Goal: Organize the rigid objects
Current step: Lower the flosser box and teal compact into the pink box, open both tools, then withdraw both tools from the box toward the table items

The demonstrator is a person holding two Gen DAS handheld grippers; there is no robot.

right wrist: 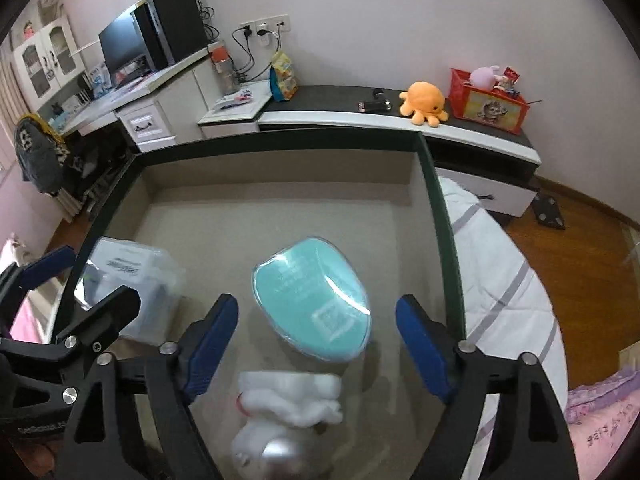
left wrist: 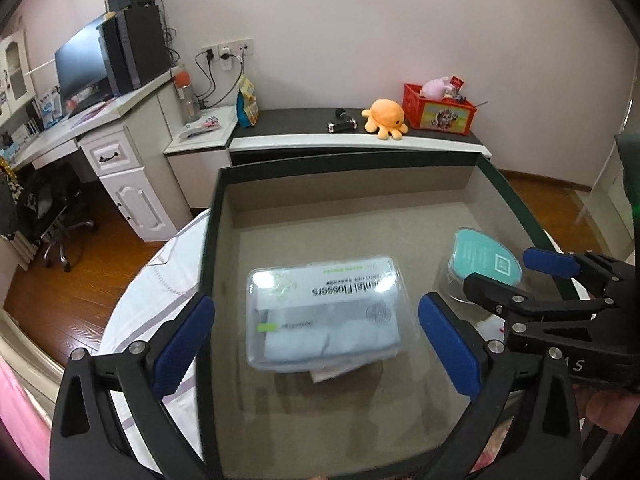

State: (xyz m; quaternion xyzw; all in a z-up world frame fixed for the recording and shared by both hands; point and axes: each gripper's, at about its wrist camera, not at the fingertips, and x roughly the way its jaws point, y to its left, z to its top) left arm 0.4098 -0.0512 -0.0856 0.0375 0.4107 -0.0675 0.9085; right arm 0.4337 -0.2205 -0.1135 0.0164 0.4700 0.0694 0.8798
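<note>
A large dark-rimmed box (left wrist: 216, 220) with a beige inside stands on a white cloth. In it lies a clear plastic case of dental flossers (left wrist: 324, 312), label up. My left gripper (left wrist: 316, 344) hangs just above it, open, with its blue pads wide on either side and apart from the case. To the right, a teal oval container (right wrist: 312, 312) in clear wrap sits tilted inside the box (right wrist: 436, 208). My right gripper (right wrist: 316, 344) is open around the container, and its pads do not touch it. Each gripper shows in the other's view: right gripper (left wrist: 520, 280), left gripper (right wrist: 80, 286).
White fluffy wadding (right wrist: 292, 396) and a blurred silvery thing (right wrist: 280, 452) lie under my right gripper. Behind the box runs a low dark-topped cabinet with an orange octopus plush (left wrist: 384, 118) and a red crate (left wrist: 438, 110). A desk with a monitor (left wrist: 80, 64) stands far left.
</note>
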